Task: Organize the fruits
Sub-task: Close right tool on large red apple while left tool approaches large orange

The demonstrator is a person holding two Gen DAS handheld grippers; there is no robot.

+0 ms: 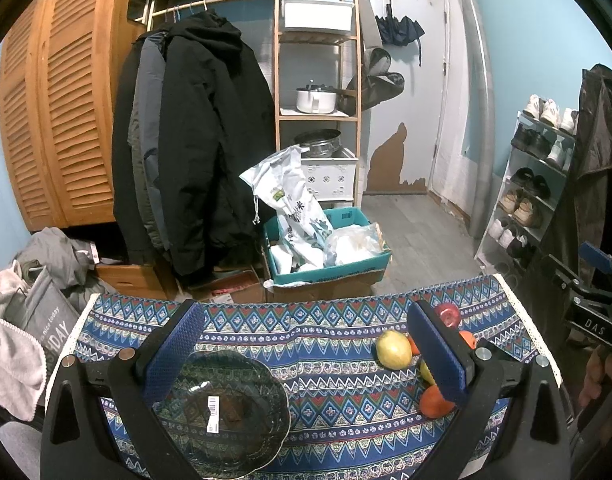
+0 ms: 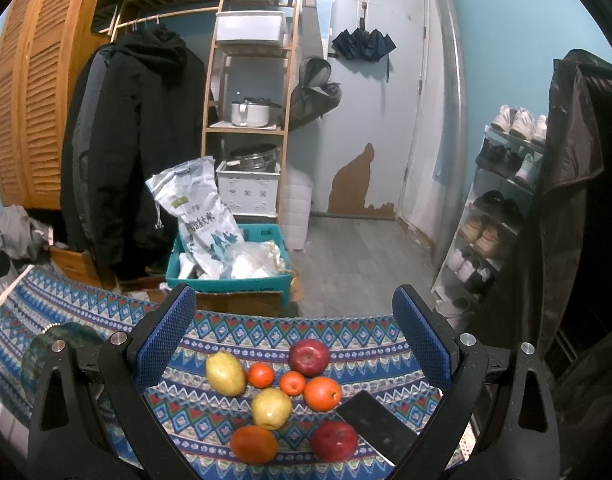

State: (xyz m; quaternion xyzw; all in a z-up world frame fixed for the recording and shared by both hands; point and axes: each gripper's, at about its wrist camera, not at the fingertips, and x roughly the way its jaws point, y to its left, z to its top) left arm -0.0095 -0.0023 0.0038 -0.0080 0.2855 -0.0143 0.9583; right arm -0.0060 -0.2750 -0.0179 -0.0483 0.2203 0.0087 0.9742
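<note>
Several fruits lie grouped on the patterned tablecloth [image 2: 234, 332]: two yellow pears [image 2: 225, 373] [image 2: 271, 408], two red apples [image 2: 308, 357] [image 2: 334, 440], and several oranges [image 2: 322, 393] [image 2: 253, 443]. My right gripper [image 2: 294, 344] is open above them, with nothing between its fingers. A dark glass plate [image 1: 230, 408] sits on the left of the cloth, under my open left gripper [image 1: 306, 356]. In the left wrist view a yellow pear [image 1: 393, 349], a red apple [image 1: 447, 314] and an orange [image 1: 433, 402] show beside the right finger [image 1: 435, 352].
A black phone [image 2: 379, 426] lies on the cloth right of the fruit. Beyond the table's far edge stand a teal crate [image 2: 226, 276] with bags, hanging coats [image 2: 134, 152], a wooden shelf [image 2: 246, 120] and a shoe rack [image 2: 497, 208]. A person's hand [image 1: 601, 376] holds the other gripper at right.
</note>
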